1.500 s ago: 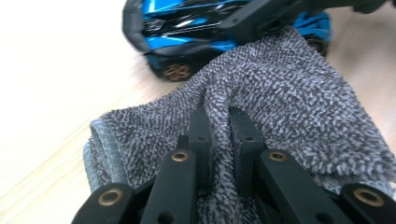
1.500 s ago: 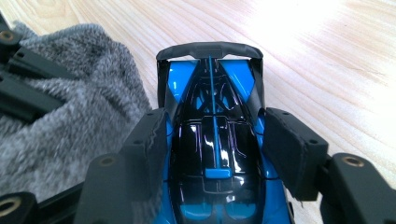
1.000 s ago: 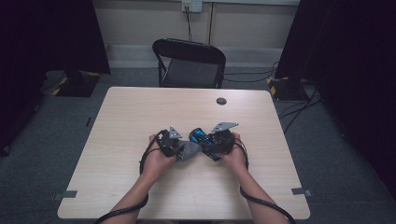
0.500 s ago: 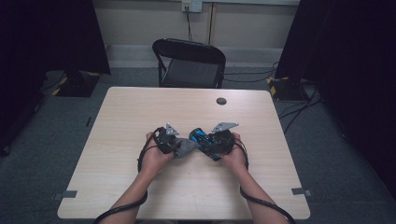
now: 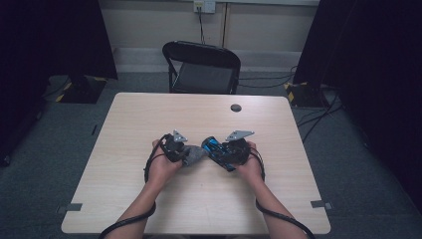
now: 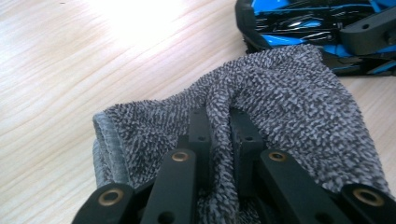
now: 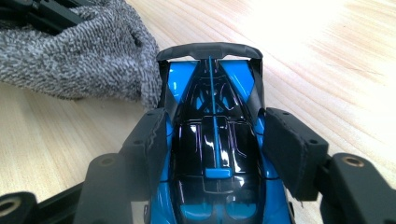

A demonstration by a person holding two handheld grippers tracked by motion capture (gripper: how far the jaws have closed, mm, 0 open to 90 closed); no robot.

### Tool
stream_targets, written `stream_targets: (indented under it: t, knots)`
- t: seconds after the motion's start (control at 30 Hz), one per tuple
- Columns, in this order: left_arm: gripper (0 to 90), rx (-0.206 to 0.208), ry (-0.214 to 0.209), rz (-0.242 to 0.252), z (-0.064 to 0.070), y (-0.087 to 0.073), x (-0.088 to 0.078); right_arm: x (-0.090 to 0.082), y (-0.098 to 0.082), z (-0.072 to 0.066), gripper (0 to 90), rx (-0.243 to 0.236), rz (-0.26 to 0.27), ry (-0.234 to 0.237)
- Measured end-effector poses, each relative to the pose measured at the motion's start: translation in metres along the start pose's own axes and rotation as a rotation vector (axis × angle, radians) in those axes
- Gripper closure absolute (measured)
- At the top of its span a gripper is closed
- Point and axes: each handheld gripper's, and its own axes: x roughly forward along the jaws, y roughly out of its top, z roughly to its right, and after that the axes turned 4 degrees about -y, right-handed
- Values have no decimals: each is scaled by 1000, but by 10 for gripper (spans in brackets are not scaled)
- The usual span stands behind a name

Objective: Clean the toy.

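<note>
A blue and black toy car [image 7: 212, 140] is clamped between the pads of my right gripper [image 7: 212, 135], its rear wing pointing away from the camera. My left gripper [image 6: 219, 126] is shut on a fold of a grey knitted cloth [image 6: 289, 107]. The cloth's far end lies against the car [image 6: 317, 28]. In the high view both grippers meet near the middle of the wooden table [image 5: 149, 114]: the left gripper [image 5: 186, 152] with the cloth [image 5: 195, 154], the right gripper [image 5: 221, 152] with the car [image 5: 215, 148].
A small dark round disc [image 5: 236, 107] lies on the table at the back right. A black folding chair [image 5: 201, 67] stands behind the far edge. Cables trail from both grippers over the near edge.
The left gripper has shifted slightly with the cloth against the car. The right gripper and the car have stayed in place.
</note>
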Motion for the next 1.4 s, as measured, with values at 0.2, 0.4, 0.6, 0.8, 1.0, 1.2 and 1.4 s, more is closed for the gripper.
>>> stream_targets:
  t: [0.2, 0.4, 0.6, 0.8, 1.0, 1.2, 1.4]
  knots:
    - [814, -8, 9, 5, -3, -1, -1, 0, 0, 0, 406, 0, 2, -1]
    - [815, -12, 17, 8, -6, -1, -2, 0, 0, 0, 406, 0, 0, -1]
    - [814, -19, 28, 13, -9, -2, -3, 0, 0, 0, 406, 1, 3, -1]
    - [814, -32, 37, 13, -13, -3, -5, 0, 0, 0, 406, 0, 2, -2]
    - [814, -35, 40, 14, -15, -4, -5, 0, 0, 0, 406, 0, 2, -1]
    - [813, -51, 49, 23, -20, -4, -7, 0, 0, -1, 405, 0, 2, -3]
    - [813, -66, 65, 28, -26, -7, -13, 0, 0, 0, 405, 0, 2, -2]
